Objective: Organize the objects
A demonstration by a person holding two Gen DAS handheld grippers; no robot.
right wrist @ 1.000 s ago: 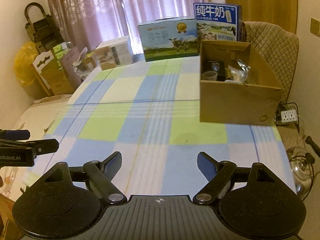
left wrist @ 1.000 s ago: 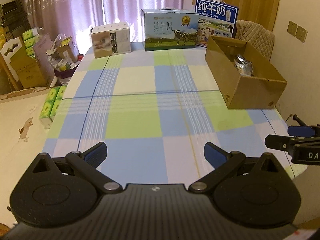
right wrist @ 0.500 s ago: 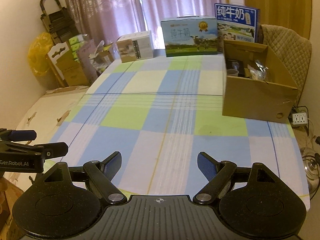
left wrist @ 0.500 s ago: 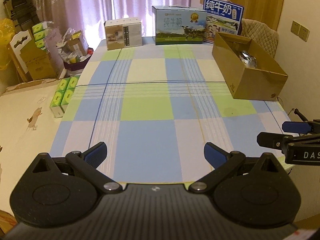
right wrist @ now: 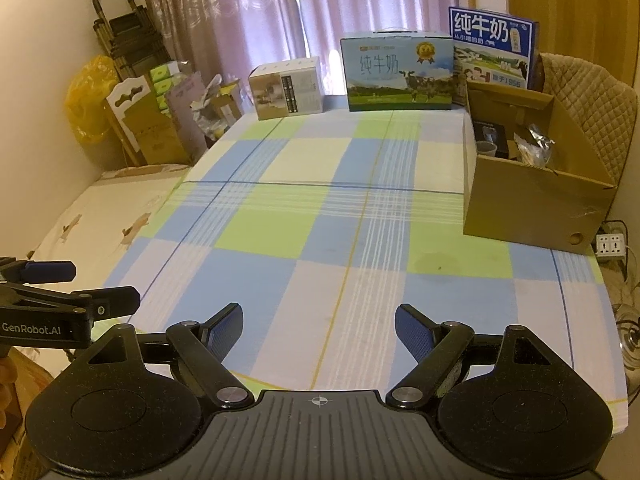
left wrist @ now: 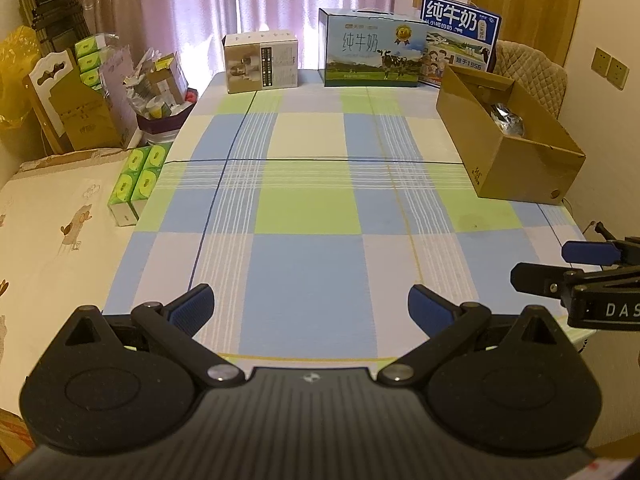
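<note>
An open cardboard box (left wrist: 516,156) (right wrist: 528,208) stands on the right side of the checked table (left wrist: 308,184) (right wrist: 320,208). Inside it I see a crinkled silver bag (left wrist: 506,118) (right wrist: 534,148), a small cup (right wrist: 486,148) and a dark item behind the cup. My left gripper (left wrist: 310,310) hangs open over the table's near edge with nothing between its fingers. My right gripper (right wrist: 319,326) is open too, over the near edge, and empty. Each gripper shows at the side of the other's view: the right gripper (left wrist: 560,268) and the left gripper (right wrist: 96,292).
Along the far edge stand a beige carton (left wrist: 261,63) (right wrist: 286,88), a milk case (left wrist: 374,54) (right wrist: 400,74) and a blue milk box (left wrist: 460,32) (right wrist: 492,46). Green tissue packs (left wrist: 136,180) lie left of the table. A padded chair (right wrist: 588,100) stands behind the cardboard box.
Both grippers have pulled back and risen from the table, so more of the cloth and room shows. Their fingers stay open as before.
</note>
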